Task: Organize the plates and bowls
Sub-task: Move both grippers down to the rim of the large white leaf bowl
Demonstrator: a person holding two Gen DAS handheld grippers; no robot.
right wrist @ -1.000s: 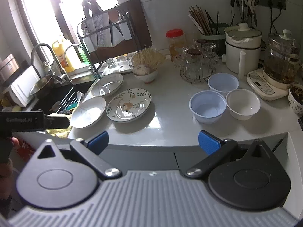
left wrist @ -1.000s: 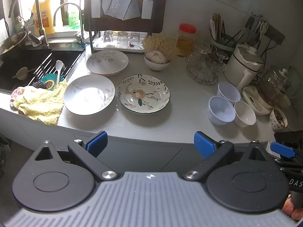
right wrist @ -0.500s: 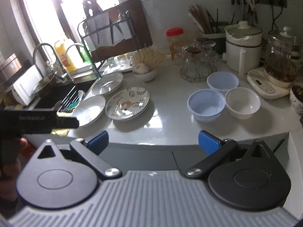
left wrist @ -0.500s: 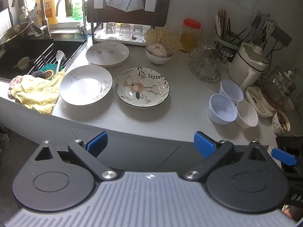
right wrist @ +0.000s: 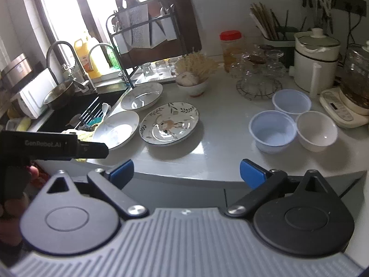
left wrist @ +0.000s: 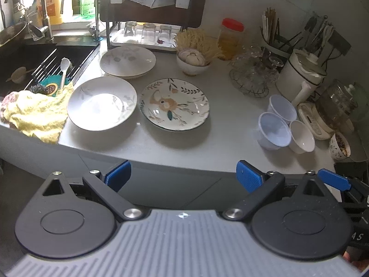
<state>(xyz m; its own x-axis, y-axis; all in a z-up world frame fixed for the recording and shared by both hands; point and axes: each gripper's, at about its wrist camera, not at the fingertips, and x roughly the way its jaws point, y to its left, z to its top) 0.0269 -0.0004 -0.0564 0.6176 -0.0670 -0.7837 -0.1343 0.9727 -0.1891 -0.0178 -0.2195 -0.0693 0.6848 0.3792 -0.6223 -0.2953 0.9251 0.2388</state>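
Note:
Three plates lie on the grey counter: a flowered plate [left wrist: 174, 104] [right wrist: 169, 122] in the middle, a white plate [left wrist: 102, 103] [right wrist: 116, 129] to its left, and another white plate [left wrist: 128, 61] [right wrist: 141, 96] behind. Three small bowls sit close together at the right: two pale blue bowls [left wrist: 274, 130] [left wrist: 281, 109] [right wrist: 272, 132] [right wrist: 291, 101] and a white bowl [left wrist: 302, 136] [right wrist: 317, 131]. My left gripper [left wrist: 183, 176] is open and empty, held off the counter's front edge. My right gripper [right wrist: 186, 173] is open and empty, also in front of the counter.
A sink [left wrist: 34, 62] with utensils and a yellow cloth [left wrist: 37, 113] lie at the left. A dish rack [left wrist: 150, 11], a garlic bowl [left wrist: 192, 61], a jar [left wrist: 230, 38], glassware [left wrist: 252, 73], a white cooker [left wrist: 302, 73] and a kettle [left wrist: 339, 106] line the back and right.
Both grippers have moved forward, closer to the counter, and the left view now looks down more steeply. The jaws of both stay open. Plates and bowls have not moved.

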